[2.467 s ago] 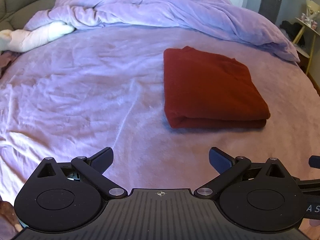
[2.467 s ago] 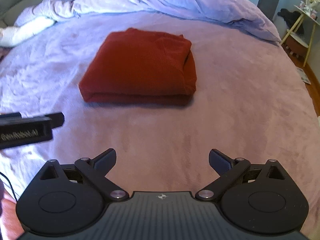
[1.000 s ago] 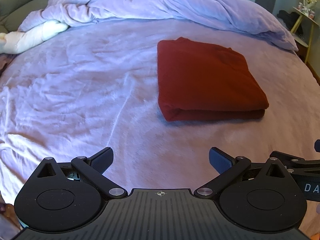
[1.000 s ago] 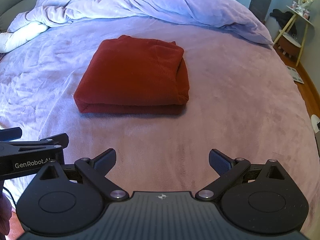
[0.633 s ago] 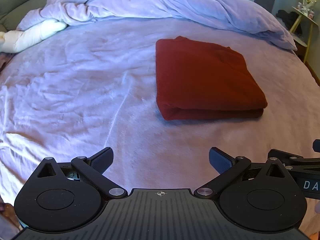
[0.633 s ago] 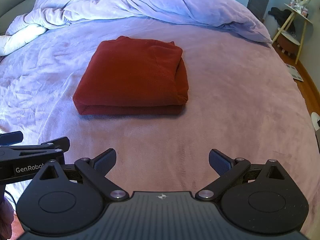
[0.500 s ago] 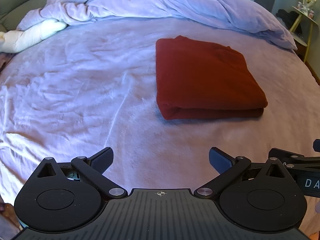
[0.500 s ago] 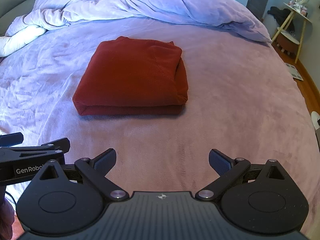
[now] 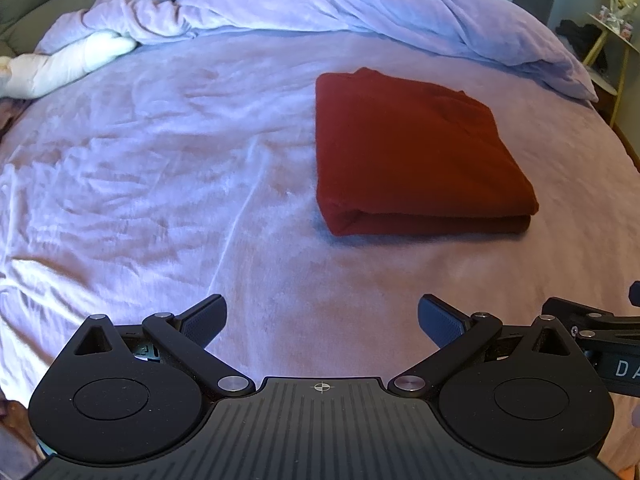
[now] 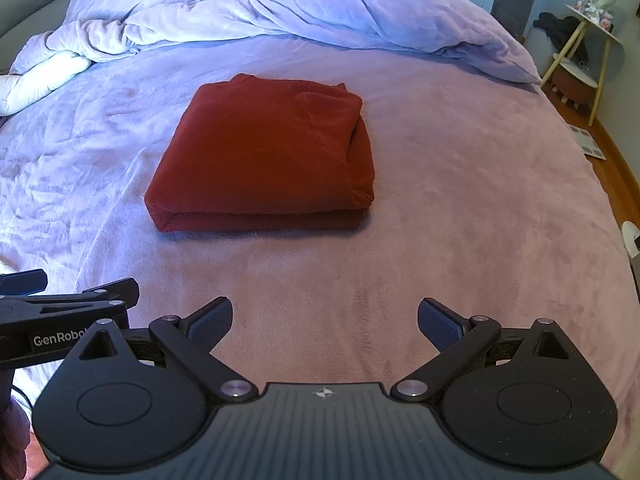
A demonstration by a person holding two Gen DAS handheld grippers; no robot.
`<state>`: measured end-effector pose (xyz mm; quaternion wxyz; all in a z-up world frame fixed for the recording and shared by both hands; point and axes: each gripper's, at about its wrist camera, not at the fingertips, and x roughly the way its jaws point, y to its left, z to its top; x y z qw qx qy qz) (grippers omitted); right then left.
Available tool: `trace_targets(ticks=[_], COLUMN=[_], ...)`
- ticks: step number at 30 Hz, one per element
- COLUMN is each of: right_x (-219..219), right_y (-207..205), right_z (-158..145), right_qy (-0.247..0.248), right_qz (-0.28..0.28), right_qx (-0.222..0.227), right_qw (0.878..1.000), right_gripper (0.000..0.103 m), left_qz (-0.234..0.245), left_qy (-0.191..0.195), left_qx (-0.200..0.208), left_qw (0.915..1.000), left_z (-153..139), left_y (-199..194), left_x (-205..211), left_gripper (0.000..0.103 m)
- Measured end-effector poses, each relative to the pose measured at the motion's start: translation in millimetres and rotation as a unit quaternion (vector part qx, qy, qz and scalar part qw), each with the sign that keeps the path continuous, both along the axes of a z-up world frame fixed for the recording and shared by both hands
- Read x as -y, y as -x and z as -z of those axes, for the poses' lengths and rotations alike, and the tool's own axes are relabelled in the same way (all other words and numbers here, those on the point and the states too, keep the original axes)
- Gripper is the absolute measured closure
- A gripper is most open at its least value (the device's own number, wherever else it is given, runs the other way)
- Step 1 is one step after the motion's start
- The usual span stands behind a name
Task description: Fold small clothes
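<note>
A dark red garment (image 9: 412, 156) lies folded into a neat rectangle on the purple bed sheet (image 9: 160, 184); it also shows in the right wrist view (image 10: 268, 156). My left gripper (image 9: 320, 320) is open and empty, held back above the sheet, near and left of the garment. My right gripper (image 10: 324, 320) is open and empty, held back directly in front of the garment. Each gripper's body shows at the edge of the other's view, the left one (image 10: 60, 320) and the right one (image 9: 600, 336).
A rumpled lilac duvet (image 10: 280, 4) lies across the far side of the bed. A white pillow (image 9: 64, 64) lies at the far left. A small side table (image 10: 592, 32) and wooden floor (image 10: 616, 152) are off the bed's right edge.
Both grippers have drawn back slightly from the folded garment and stayed open. The garment has not moved.
</note>
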<state>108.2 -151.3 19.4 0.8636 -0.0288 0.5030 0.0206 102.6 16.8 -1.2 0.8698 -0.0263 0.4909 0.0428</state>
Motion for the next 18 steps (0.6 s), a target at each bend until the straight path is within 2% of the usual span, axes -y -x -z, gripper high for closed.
trace_targets(ticks=[18], right_x=[0.8], right_y=[0.4], right_z=[-1.5], right_qy=[0.001], right_qz=[0.004], right_qx=[0.002], right_qw=[1.000], right_gripper=[0.004], left_qz=[0.002], left_qy=[-0.001], left_qx=[-0.001], left_qw=[1.0000], left_z=[1.4], left_y=[1.2], left_x=[2.0], left_gripper=[0.000])
